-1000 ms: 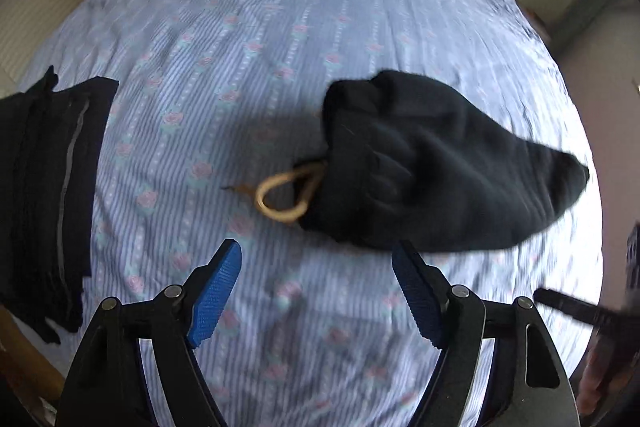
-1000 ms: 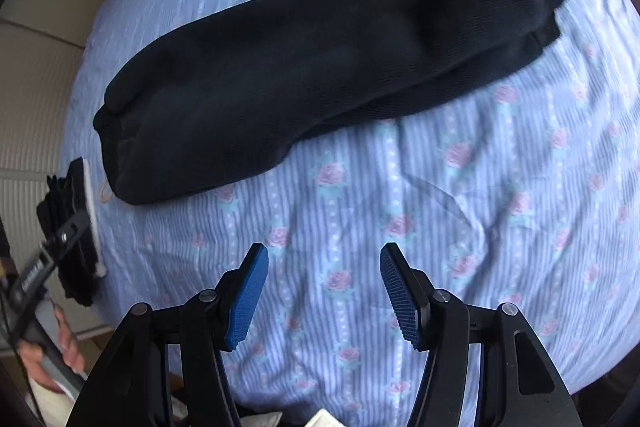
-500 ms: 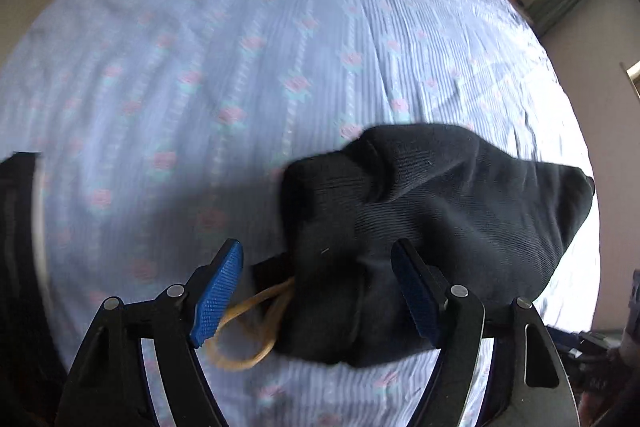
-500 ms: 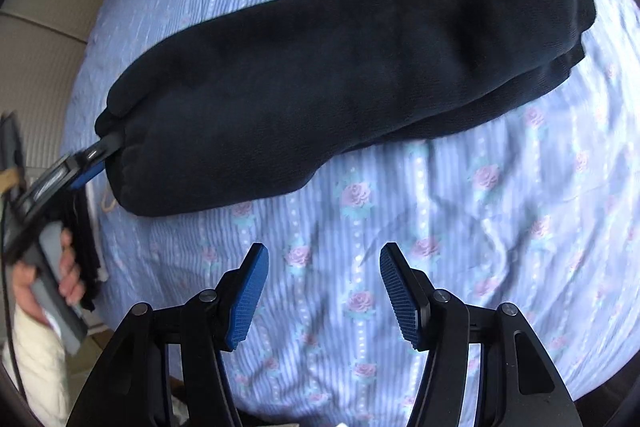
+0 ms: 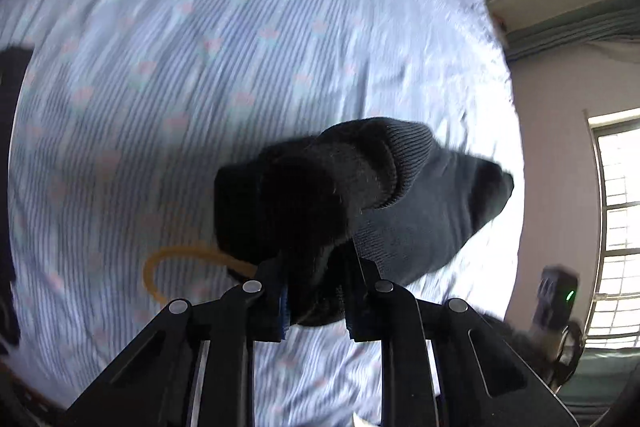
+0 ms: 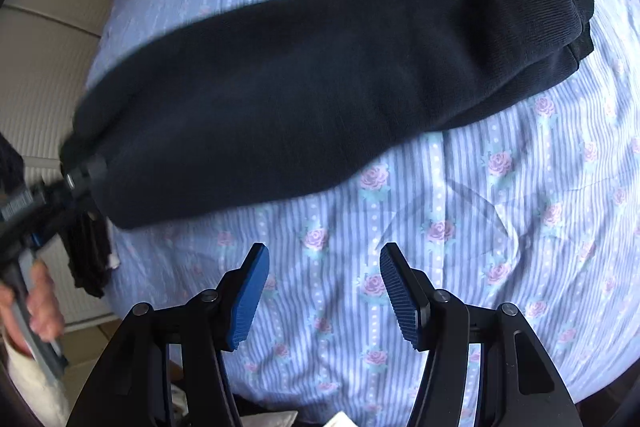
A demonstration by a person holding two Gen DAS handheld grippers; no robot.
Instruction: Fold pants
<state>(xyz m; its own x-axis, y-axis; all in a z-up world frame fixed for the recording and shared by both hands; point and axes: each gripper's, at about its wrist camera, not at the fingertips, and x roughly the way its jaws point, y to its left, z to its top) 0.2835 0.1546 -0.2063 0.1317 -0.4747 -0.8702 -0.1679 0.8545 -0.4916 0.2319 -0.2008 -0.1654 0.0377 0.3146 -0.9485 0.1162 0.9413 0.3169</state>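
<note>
Now the left gripper (image 5: 314,293) had just been closing, and its jaws were clenched on a bunched end of the black pants (image 6: 320,83), the cloth squeezed between the pads. A yellow drawstring (image 5: 176,259) looped out beside that end, so it was probably the waistband. The pants lay doubled lengthwise across the flowered bedsheet (image 6: 500,207). The right gripper (image 6: 324,291) hung released above bare sheet, near the pants but touching nothing. The step in hand looked like the grasp before a fold. Next, the left end likely needed lifting and carrying toward the far cuffs, with the right gripper steadying the cloth.
</note>
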